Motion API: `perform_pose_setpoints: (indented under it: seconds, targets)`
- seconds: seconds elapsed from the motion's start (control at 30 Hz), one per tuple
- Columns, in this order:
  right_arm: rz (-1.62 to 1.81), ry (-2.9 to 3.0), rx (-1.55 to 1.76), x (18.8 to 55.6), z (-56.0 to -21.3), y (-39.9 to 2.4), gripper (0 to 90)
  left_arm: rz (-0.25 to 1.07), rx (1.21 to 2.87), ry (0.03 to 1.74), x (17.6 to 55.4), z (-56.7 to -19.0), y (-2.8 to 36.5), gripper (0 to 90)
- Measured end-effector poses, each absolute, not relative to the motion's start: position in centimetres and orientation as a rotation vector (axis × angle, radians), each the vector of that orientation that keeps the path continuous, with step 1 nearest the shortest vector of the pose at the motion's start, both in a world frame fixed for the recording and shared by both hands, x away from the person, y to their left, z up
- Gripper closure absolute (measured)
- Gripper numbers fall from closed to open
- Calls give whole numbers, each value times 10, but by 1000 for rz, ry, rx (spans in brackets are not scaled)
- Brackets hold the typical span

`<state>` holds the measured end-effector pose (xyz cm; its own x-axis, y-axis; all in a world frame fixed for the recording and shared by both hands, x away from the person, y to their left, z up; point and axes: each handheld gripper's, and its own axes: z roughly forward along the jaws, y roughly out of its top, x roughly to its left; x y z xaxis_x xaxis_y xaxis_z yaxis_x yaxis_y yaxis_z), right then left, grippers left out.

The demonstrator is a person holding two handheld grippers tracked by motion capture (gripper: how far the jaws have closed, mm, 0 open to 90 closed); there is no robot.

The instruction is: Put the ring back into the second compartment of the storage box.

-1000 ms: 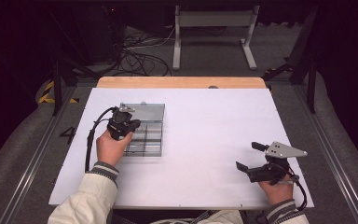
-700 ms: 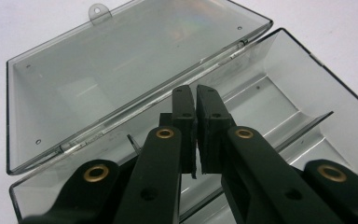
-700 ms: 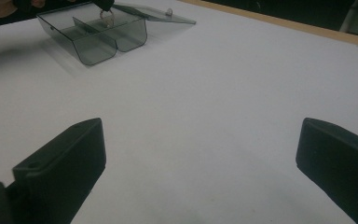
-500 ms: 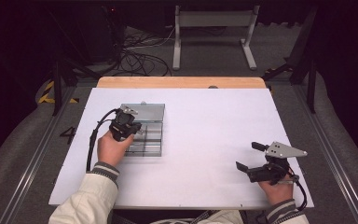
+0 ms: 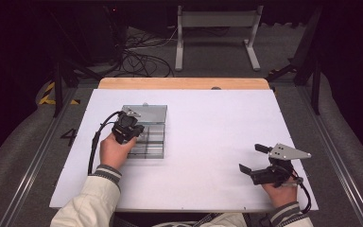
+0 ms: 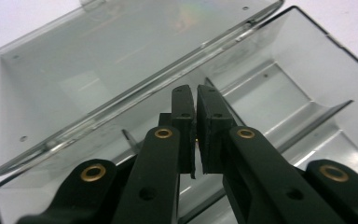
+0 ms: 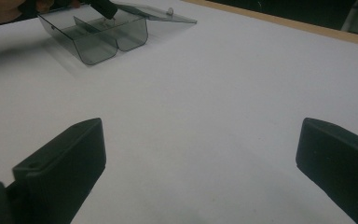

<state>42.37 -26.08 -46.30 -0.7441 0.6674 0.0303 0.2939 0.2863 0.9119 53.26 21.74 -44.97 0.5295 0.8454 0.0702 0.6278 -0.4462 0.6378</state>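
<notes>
Left hand-held gripper (image 6: 195,135) is pinched nearly shut inside the clear compartment box (image 5: 151,135) (lid flipped open), at 10 o'clock on the surface (image 5: 217,142). Looks like it's picking something tiny; next it needs a careful lift. Right hand-held gripper (image 5: 254,158) idles wide open.

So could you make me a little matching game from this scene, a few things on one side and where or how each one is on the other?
Things:
1. left gripper
2. right gripper
3. clear plastic box
4. box lid
5. wooden strip

States or places:
a. folded back flat on the white table
b. fingers wide apart, over bare table
c. fingers together, down inside a compartment
d. along the table's far edge
e. divided into compartments, standing open

Pairs: 1-c, 2-b, 3-e, 4-a, 5-d
</notes>
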Motion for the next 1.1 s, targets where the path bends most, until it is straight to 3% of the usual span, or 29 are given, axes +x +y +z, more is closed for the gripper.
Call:
perform_pose_setpoints:
  seconds: [0.4,0.87,1.1]
  targets:
    - [1448,2206,870,424,-463,-261,20,579,2191,1164,526,-441,218,728]
    - [1449,2207,871,424,-463,-260,20,586,2042,1086,502,-412,221,452]
    - [1446,2210,867,424,-463,-260,20,604,2015,1024,485,-400,217,407]
